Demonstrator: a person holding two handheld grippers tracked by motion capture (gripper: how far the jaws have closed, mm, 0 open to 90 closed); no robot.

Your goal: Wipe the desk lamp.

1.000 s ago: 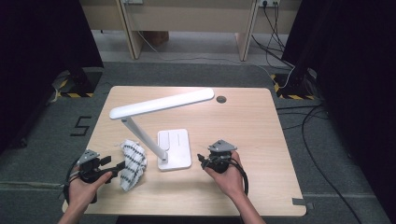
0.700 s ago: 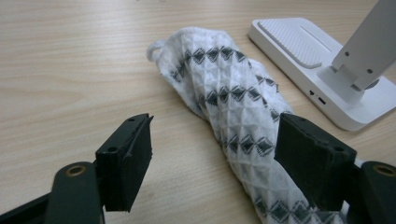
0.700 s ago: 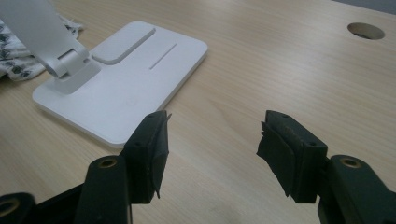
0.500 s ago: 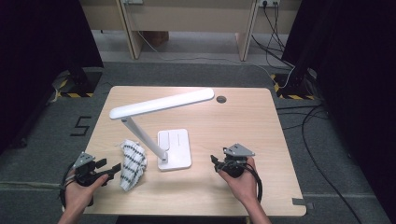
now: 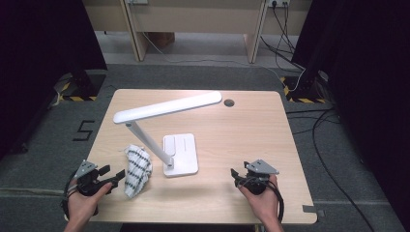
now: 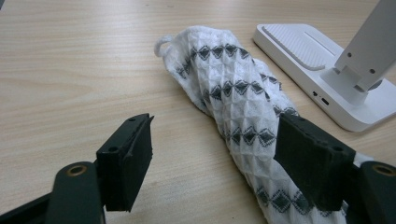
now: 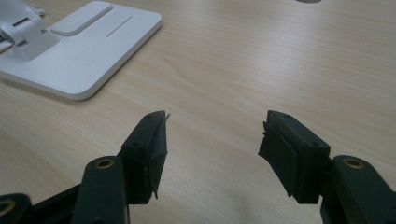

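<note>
Two grippers sit low in the high view, one at each bottom corner of the wooden table (image 5: 270,125). At the lower left of that frame the left gripper (image 5: 117,175) has its jaws spread apart, their tips just beside the near end of a white waffle-weave cloth (image 5: 136,169) patterned with rows of dark diamonds. In the left gripper view the cloth (image 6: 233,98) runs as a rumpled roll from upper centre down to the lower right; its near end passes behind the right-hand jaw, while the left-hand jaw stands over bare wood, well clear of the fabric, so the cloth lies toward one side of the gap and is not clamped. Just right of the cloth stands a white desk lamp (image 5: 167,107), its flat base (image 5: 181,153) close by the fabric. At the lower right of the high view the right gripper (image 5: 235,175) also has its jaws wide apart, holding nothing. In the right gripper view only wood grain lies between its jaws, with the lamp's base (image 7: 88,51) at the upper left.
</note>
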